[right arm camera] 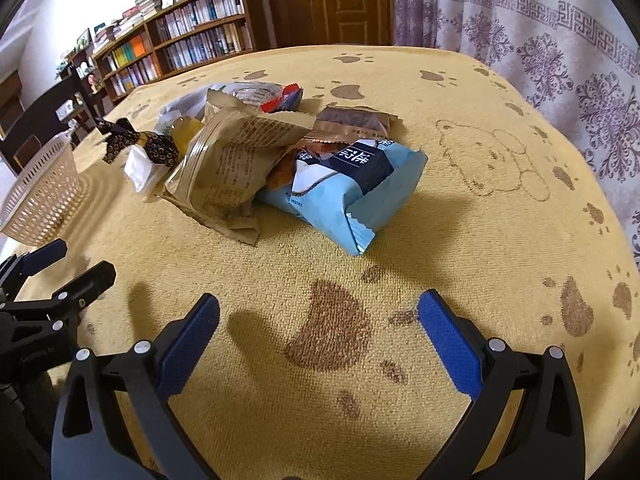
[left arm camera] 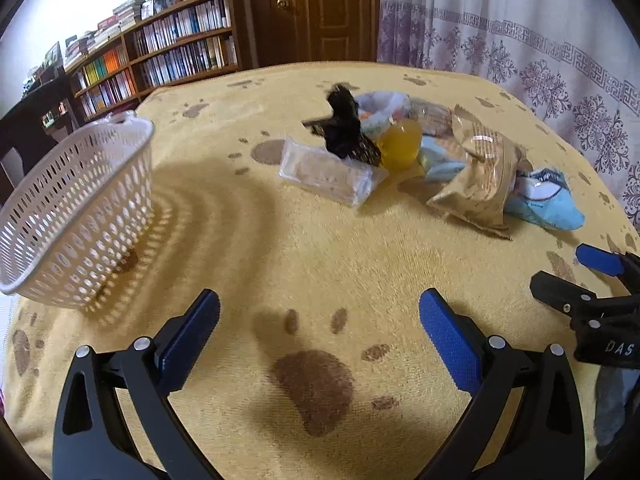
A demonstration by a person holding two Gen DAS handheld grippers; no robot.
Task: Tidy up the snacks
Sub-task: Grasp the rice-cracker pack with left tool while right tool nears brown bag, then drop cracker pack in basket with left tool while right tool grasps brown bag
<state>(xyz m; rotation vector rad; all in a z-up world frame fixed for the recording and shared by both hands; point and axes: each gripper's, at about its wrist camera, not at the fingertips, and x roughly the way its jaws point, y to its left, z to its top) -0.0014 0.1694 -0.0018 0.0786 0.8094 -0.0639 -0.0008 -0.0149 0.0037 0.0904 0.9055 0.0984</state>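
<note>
Yellow paw-print tablecloth (left arm camera: pixel 304 248) covers the table; bookshelf (left arm camera: pixel 160 52), wooden door (left arm camera: pixel 316 8) and patterned curtain (left arm camera: pixel 520 40) behind. White perforated basket (left arm camera: pixel 76 216) sits at left edge of the cloth, well apart from the snack pile. Pile mid-table: clear-wrapped bar (left arm camera: pixel 332 172) nearest the basket, dark patterned wrapper (left arm camera: pixel 348 128) on top of it, orange jelly cup (left arm camera: pixel 400 144) just beside, tan foil bag (right arm camera: pixel 228 168) leaning on light blue snack bag (right arm camera: pixel 352 192), brown packet (right arm camera: pixel 352 120) and red-edged packet (right arm camera: pixel 276 98) at back. Left gripper (left arm camera: pixel 320 312) jaws spread wide, nothing between them, low over bare cloth. Right gripper (right arm camera: pixel 320 312) likewise spread and empty, short of the blue bag.
</note>
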